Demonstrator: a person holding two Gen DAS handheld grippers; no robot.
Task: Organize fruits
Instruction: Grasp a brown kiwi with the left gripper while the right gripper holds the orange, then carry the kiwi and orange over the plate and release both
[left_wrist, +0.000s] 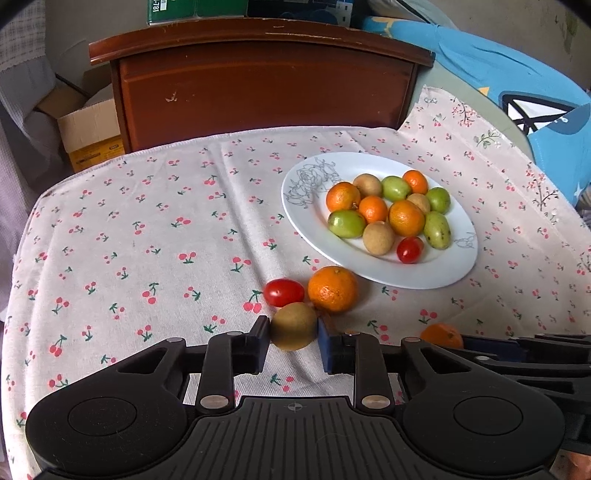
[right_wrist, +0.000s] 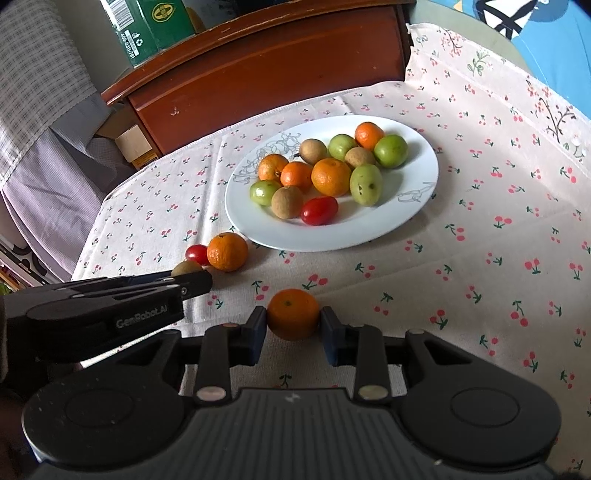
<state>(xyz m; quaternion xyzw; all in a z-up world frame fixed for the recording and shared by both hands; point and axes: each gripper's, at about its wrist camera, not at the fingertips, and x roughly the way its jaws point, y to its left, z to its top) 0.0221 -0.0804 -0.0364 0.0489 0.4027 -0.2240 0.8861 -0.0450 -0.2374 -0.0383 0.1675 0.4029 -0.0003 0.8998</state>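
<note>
Far left, off the table edge: open cardboard box (left_wrist: 90, 131) on the floor beside a dark wooden cabinet (left_wrist: 258, 85); green carton (right_wrist: 147, 26) on the cabinet top.

Table under a cherry-print cloth (left_wrist: 129, 229).

Left gripper (left_wrist: 293, 326), low over the near cloth: both pads pressed against the sides of a brown round fruit (left_wrist: 294, 325), pinching it. Cannot tell whether the fruit is lifted clear or resting on the cloth. In the right wrist view the same gripper shows side-on at the left, brown fruit just visible at its tip.

Just beyond the held fruit, loose on the cloth: cherry tomato (left_wrist: 283, 292), touching or nearly touching a mandarin (left_wrist: 332, 289) on its right. Both lie just short of the plate's near rim.

Centre to right: white oval plate (left_wrist: 388, 275) with a grey line drawing at its left end. On it a tight cluster of four orange mandarins, four green fruits, three brown ones, and one red tomato (left_wrist: 410, 250) at the near edge.

Right gripper (right_wrist: 293, 321): pads clamped on a small mandarin (right_wrist: 293, 314), near side of the cloth, well short of the plate.

Far right: blue patterned fabric (left_wrist: 517, 81) beyond the cloth
</note>
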